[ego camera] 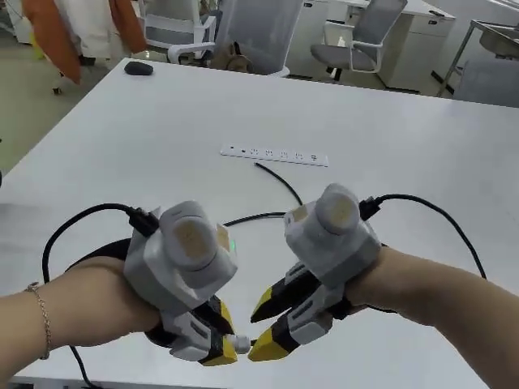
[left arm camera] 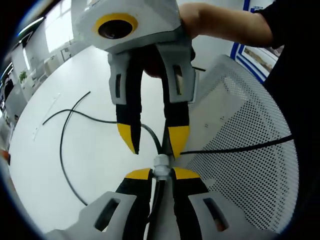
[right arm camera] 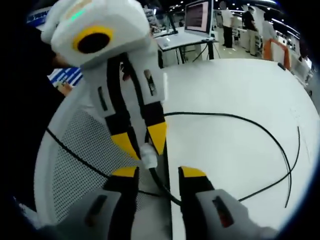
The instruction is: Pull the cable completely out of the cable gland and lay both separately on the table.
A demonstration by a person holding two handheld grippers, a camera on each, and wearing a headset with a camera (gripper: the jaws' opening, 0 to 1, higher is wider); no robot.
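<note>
Surface: white surface [ego camera: 365,121], power strip [ego camera: 274,154] mid, mouse [ego camera: 139,69] at far corner, office chairs [ego camera: 357,36] beyond | Room: open surface ahead, hands at near edge | Left gripper [left arm camera: 162,175]: jaws narrow, pinching white cable gland [left arm camera: 161,161] | Right gripper [right arm camera: 159,172]: tip-to-tip opposite, jaws apart astride black cable [right arm camera: 157,184], which trails across the surface.

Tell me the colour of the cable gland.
White. The cable gland shows best in the left gripper view.

left gripper [ego camera: 228,348] pinches gland [ego camera: 239,340] | right gripper [ego camera: 257,332] jaws apart, facing it | cable [ego camera: 280,180] on surface [ego camera: 389,130] | strip [ego camera: 274,154] beyond
</note>
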